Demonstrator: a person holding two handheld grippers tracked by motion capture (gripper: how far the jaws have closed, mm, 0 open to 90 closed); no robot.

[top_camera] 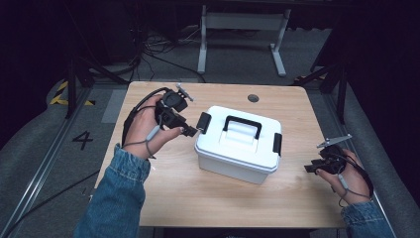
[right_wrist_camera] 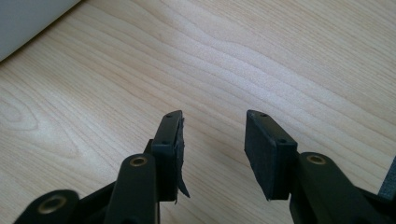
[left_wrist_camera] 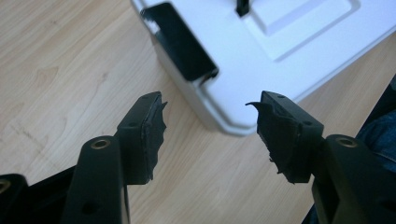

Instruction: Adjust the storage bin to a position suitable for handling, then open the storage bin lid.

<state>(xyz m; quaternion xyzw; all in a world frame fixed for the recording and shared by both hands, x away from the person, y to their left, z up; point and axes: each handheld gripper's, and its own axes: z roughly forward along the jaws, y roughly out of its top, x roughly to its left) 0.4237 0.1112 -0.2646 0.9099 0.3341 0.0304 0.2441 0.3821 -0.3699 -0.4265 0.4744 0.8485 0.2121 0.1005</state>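
While my left tongs (left_wrist_camera: 210, 126) hang just off the box, their jaws stand well apart with nothing between them but bare wood and the near corner of the box. In the left gripper view the pads (left_wrist_camera: 149, 135) are ragged at the edges. Just beyond them sits the black latch (left_wrist_camera: 180, 44) on the box's left end; the tongs are close to it but not touching, as far as I can tell. In the high view these tongs (top_camera: 190, 131) point at that same latch (top_camera: 203, 122), my left hand (top_camera: 148, 130) wrapped around the grip, its cable looping back over my wrist.

My right tongs (right_wrist_camera: 212, 140) are also open, somewhat less widely, and hold nothing. In the right gripper view they look down on the plain tabletop, with a sliver of the box (right_wrist_camera: 28, 21) in the upper left corner. In the high view they (top_camera: 311, 168) rest low near the right edge of the table (top_camera: 198, 193), well apart from the box, held in my right hand (top_camera: 346, 178).

White box (top_camera: 237, 144): stands about mid-table, lid on, black carry handle (top_camera: 242, 126) folded flat on top, second black latch (top_camera: 277, 144) on its right end. Both sleeves are blue denim.
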